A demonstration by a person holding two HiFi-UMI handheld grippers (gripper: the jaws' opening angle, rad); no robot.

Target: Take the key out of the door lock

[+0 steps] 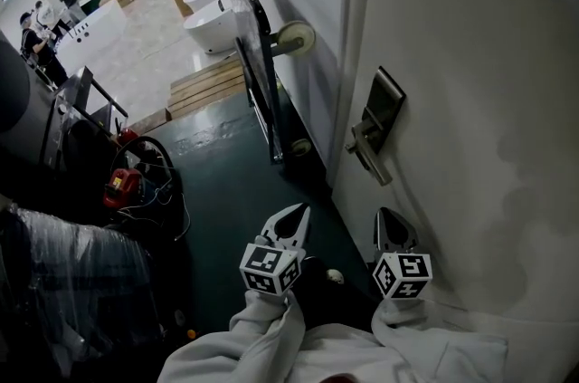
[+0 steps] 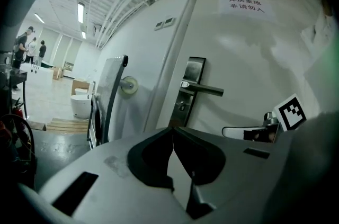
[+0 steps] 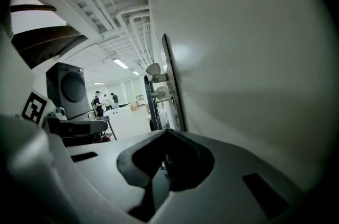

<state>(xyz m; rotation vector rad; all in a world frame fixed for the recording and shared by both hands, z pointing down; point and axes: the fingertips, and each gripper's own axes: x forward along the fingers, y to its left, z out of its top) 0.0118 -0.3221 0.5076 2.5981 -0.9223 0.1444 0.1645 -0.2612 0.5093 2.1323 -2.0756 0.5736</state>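
Small metal key point(image 2: 181, 106) sat in the silver door lock plate point(image 2: 192, 70), just below the grey lever handle point(image 2: 205, 89). Its long axis appeared to stick out from the white door point(image 2: 254, 59), but it was too small to confirm. Left gripper point(image 2: 172, 131) had its jaws closed and empty, apart from the key. Right gripper point(image 3: 167, 133) likewise had its jaws together and empty, beside the door.

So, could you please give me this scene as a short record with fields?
Door: white
Lock plate: metal, with a lever handle
Key: small, in the keyhole below the handle, untouched
Left gripper: shut, empty, short of the lock
Right gripper: shut, empty, close beside the door
Task state: key not yet taken out
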